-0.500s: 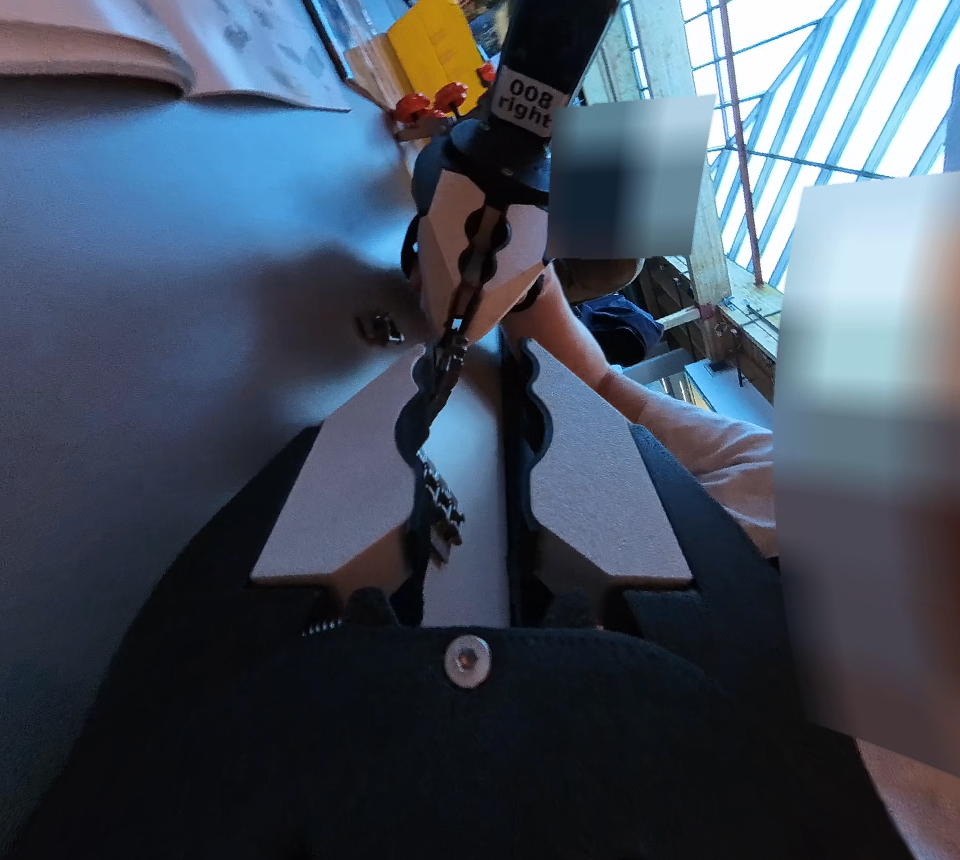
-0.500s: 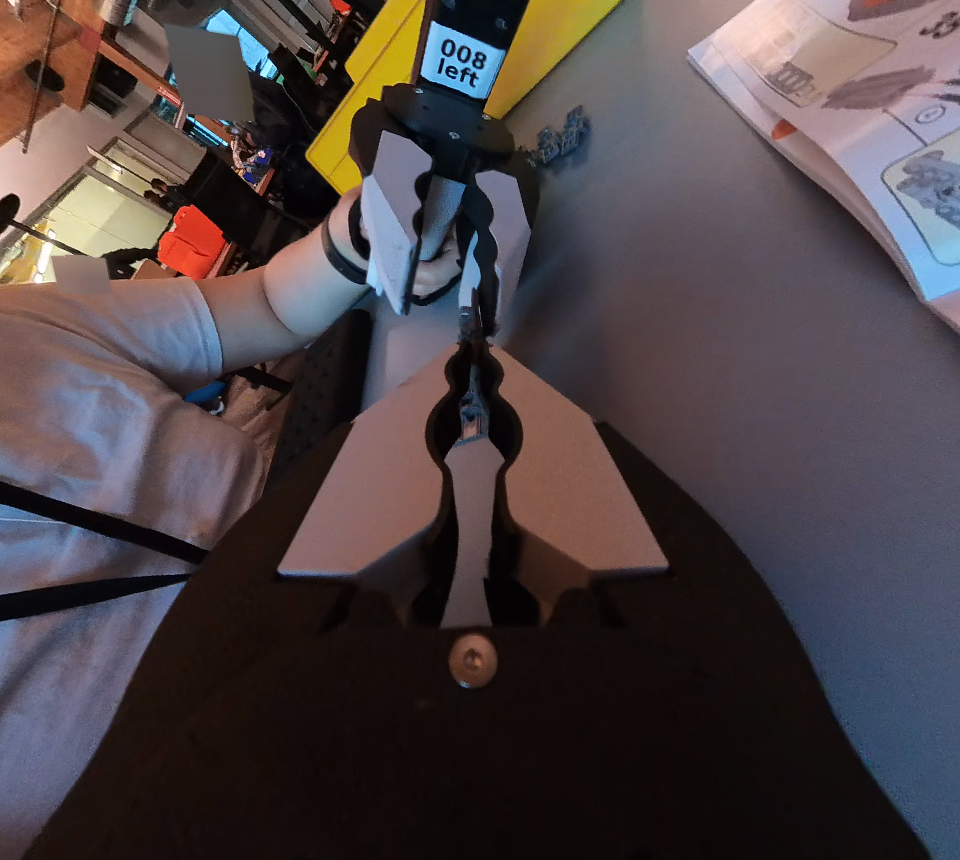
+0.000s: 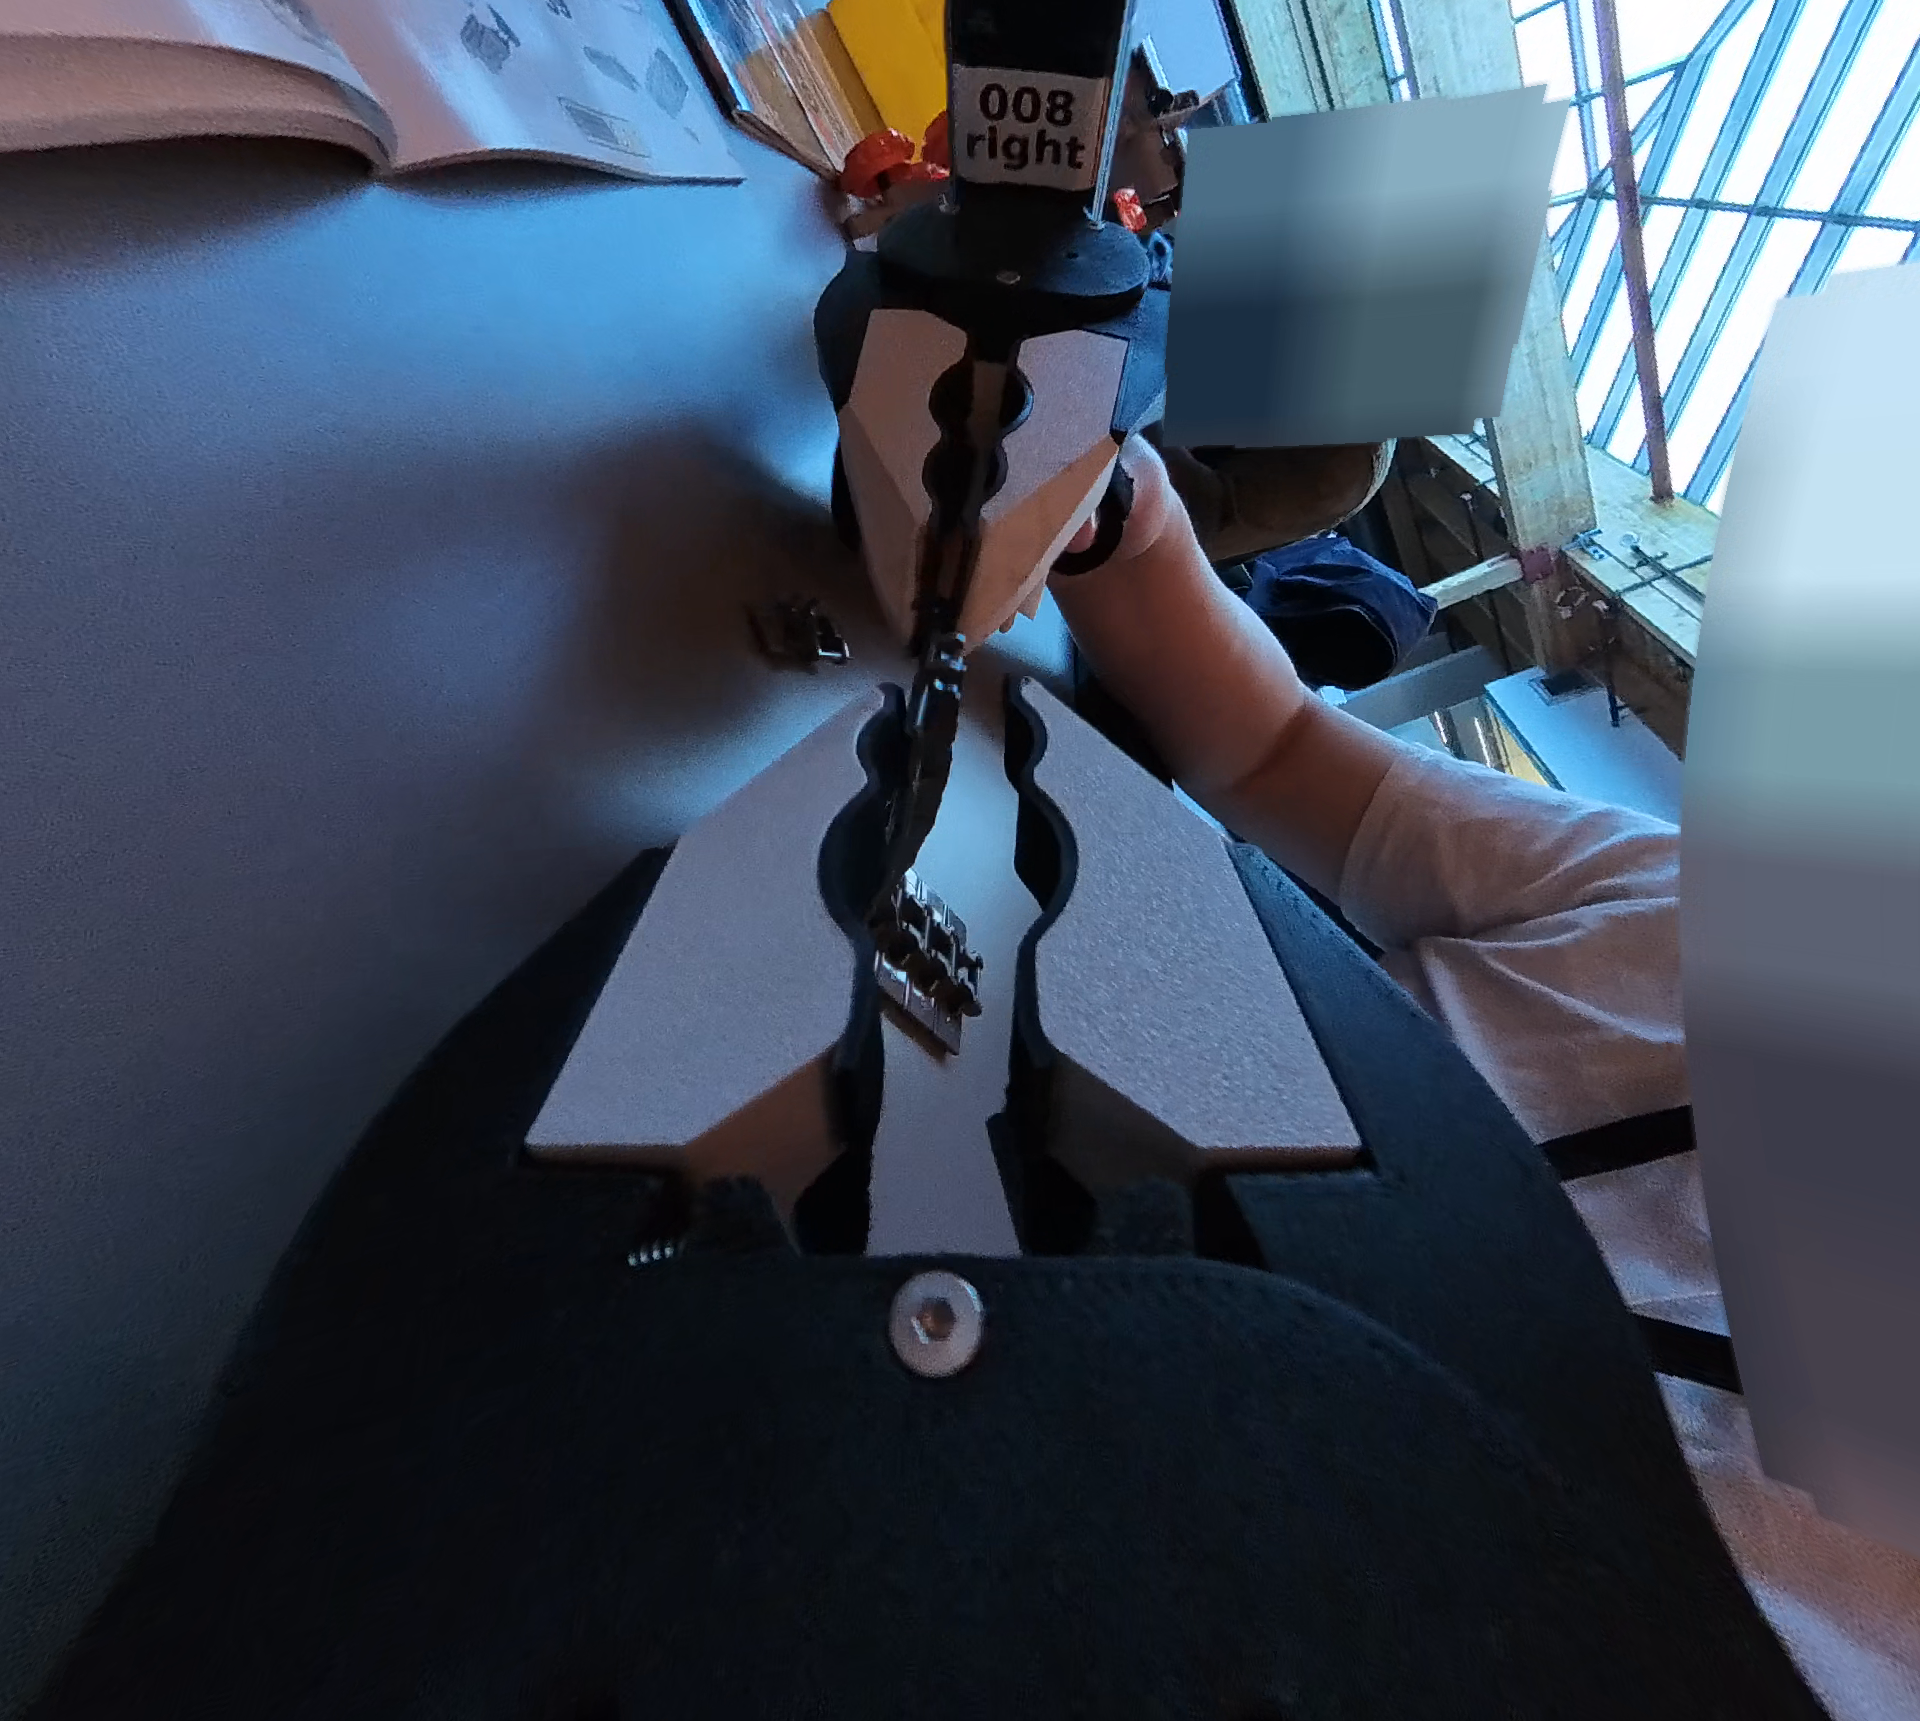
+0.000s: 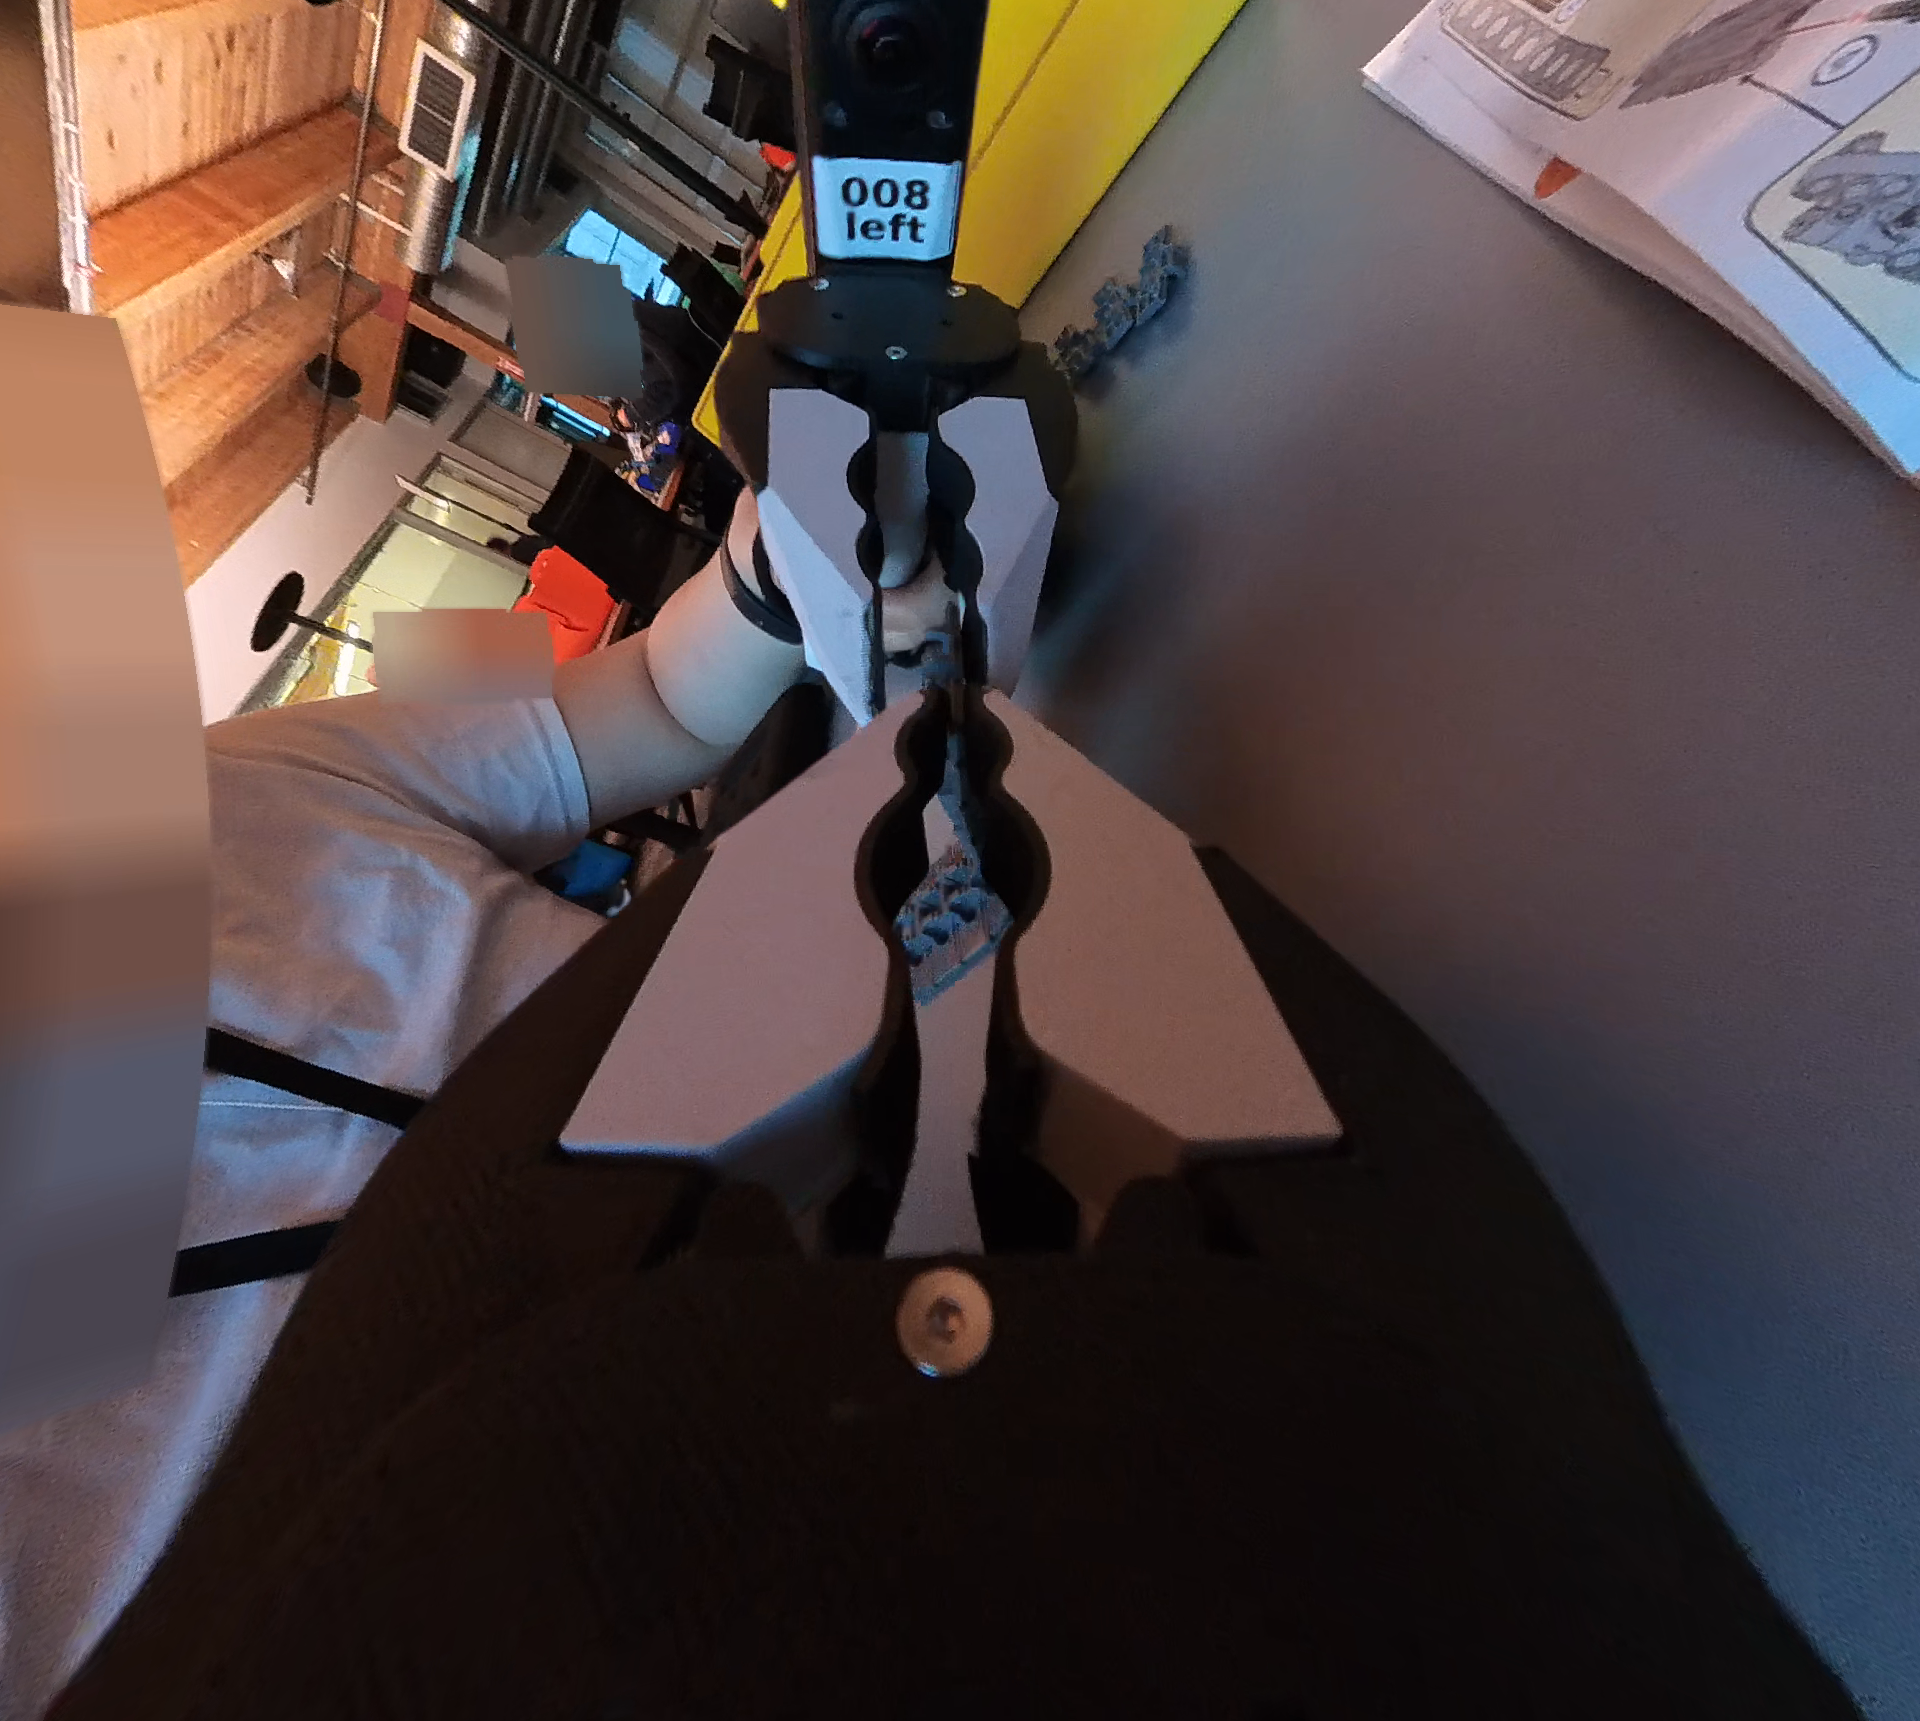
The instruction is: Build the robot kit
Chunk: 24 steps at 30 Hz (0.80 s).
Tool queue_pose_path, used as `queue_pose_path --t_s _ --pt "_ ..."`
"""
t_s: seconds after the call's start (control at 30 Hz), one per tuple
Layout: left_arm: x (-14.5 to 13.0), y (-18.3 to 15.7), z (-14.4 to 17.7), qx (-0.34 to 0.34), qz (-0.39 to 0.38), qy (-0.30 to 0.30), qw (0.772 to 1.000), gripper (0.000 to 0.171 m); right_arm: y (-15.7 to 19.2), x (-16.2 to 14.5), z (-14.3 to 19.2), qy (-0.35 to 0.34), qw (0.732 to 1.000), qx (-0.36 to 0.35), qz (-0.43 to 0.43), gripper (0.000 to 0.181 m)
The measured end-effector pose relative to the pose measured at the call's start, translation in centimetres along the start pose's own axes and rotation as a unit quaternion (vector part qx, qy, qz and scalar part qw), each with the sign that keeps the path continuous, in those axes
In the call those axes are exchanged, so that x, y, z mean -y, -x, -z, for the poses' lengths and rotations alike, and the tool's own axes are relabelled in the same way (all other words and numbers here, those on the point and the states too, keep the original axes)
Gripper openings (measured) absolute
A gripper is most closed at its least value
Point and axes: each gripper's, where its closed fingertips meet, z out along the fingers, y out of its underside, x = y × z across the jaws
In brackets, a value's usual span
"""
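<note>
A dark linked track of small brick pieces [image 3: 920,933] hangs in the air between my two grippers, which face each other tip to tip above the grey table [image 3: 312,528]. My right gripper [image 3: 940,622] is shut on the track's far part; in the right wrist view [image 4: 951,715] the track's loose end [image 4: 956,923] lies inside its jaws. My left gripper [image 3: 951,695] has its jaws a little apart. The track runs between them and rests against the left finger [image 3: 727,923]. The left gripper also shows in the right wrist view [image 4: 930,674].
An open instruction booklet [image 3: 312,9] lies on the table, also seen in the right wrist view [image 4: 1714,165]. A yellow box [image 4: 1091,9] stands behind. Small dark brick pieces [image 3: 800,632] [image 4: 1122,310] lie on the table. Orange parts [image 3: 883,159] sit near the box. A person's arms hold the grippers.
My left gripper's jaws have narrowed around the track. More of the track now shows inside my right gripper's jaws. Both views have tilted slightly.
</note>
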Motion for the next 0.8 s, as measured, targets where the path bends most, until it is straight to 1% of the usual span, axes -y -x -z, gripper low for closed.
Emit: queue_pose_path --t_s 0.13,0.2,0.27,0.33,0.4,0.47,0.53,0.63,0.67,0.73,0.8 --pt "0.5 -0.2 0.0 -0.007 0.009 -0.022 1.000 0.020 0.4 0.9 0.1 -0.032 0.999 0.014 -0.013 0.000" --pt "0.9 -0.3 0.1 -0.004 -0.005 -0.034 0.999 0.015 0.9 1.7 0.3 -0.057 0.998 0.032 -0.018 0.000" --pt "1.4 -0.6 0.3 -0.001 -0.024 -0.052 0.998 0.013 0.9 1.6 0.2 -0.056 0.998 0.031 -0.013 0.000" --pt "2.1 -0.8 0.5 0.000 -0.038 -0.077 0.996 0.024 1.1 1.4 -0.1 -0.052 0.998 0.036 -0.015 0.000" --pt "1.7 -0.7 0.4 0.004 -0.042 -0.064 0.997 0.019 1.1 1.6 -0.3 -0.062 0.997 0.041 -0.022 0.000" --pt "1.3 -0.8 0.1 -0.001 -0.037 -0.047 0.998 0.019 0.9 1.8 -0.4 -0.069 0.997 0.038 -0.026 0.000" --pt "1.1 -0.5 0.0 0.009 -0.037 -0.043 0.998 0.006 0.9 1.7 -0.4 -0.068 0.996 0.043 -0.029 0.000" --pt "0.5 -0.3 -0.1 0.018 -0.035 -0.025 0.999 0.006 0.6 1.2 -0.4 -0.051 0.998 0.036 -0.026 0.001" --pt "0.5 -0.3 -0.1 0.020 -0.040 -0.024 0.999 0.006 0.7 1.1 -0.3 -0.045 0.998 0.035 -0.015 0.003" --pt "0.4 -0.1 -0.1 0.034 -0.060 -0.018 0.997 0.006 0.8 1.5 0.4 -0.044 0.999 0.020 0.012 0.014" --pt "0.3 -0.3 -0.2 0.035 -0.076 -0.014 0.996 0.006 0.7 2.0 1.4 -0.048 0.998 -0.002 0.052 0.014"
